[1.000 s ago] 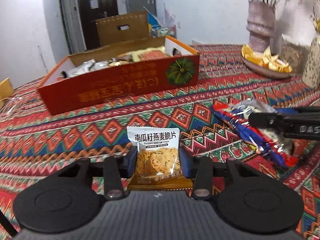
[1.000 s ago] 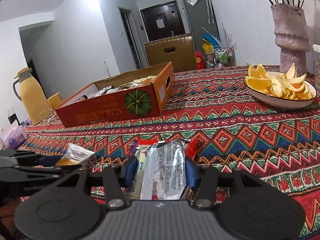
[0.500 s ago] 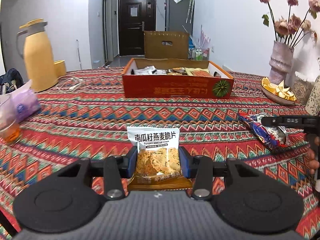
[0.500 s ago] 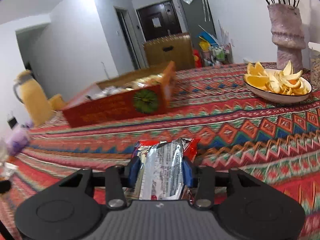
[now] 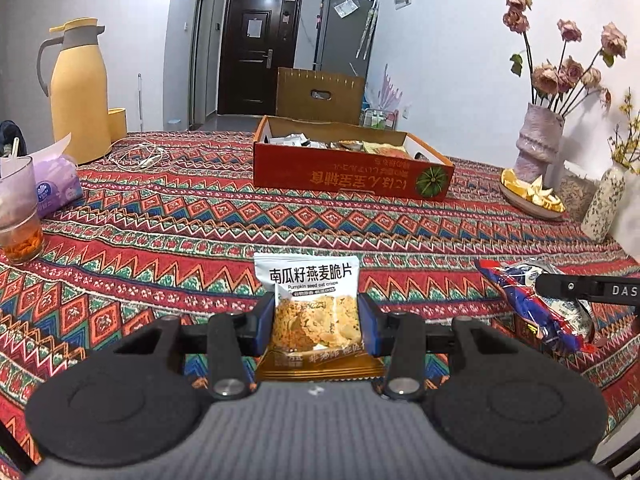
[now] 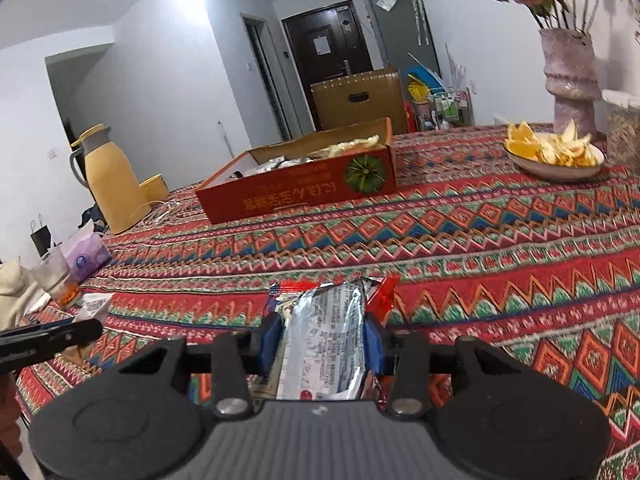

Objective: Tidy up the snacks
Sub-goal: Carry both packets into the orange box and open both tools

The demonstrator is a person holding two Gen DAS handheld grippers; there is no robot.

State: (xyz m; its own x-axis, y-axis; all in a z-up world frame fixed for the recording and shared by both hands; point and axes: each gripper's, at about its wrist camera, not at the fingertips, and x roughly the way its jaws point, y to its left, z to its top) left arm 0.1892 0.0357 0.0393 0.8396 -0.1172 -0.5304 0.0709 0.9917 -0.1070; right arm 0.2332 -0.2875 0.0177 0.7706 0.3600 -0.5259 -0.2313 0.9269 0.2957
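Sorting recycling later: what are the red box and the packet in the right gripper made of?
Red box: looks like printed cardboard, with brown raw inner walls and folded edges. Silver packet: apparently metallised plastic film, shiny and crinkled with glare; foil cannot be ruled out.

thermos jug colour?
Yellow thermos jug with a grey lid and handle; clearest in the left wrist view.

Two grippers, each with one snack packet: the left gripper [image 5: 316, 320] holds a crisp packet [image 5: 310, 308], the right gripper [image 6: 320, 340] a silver packet [image 6: 324, 336]. On the table [image 5: 200, 232]: one red box [image 5: 348, 170], one yellow jug [image 5: 78, 88], one glass [image 5: 18, 208], one tissue pack [image 5: 56, 184], one fruit bowl [image 6: 556, 156], two vases [image 5: 536, 144] [image 5: 604, 204].
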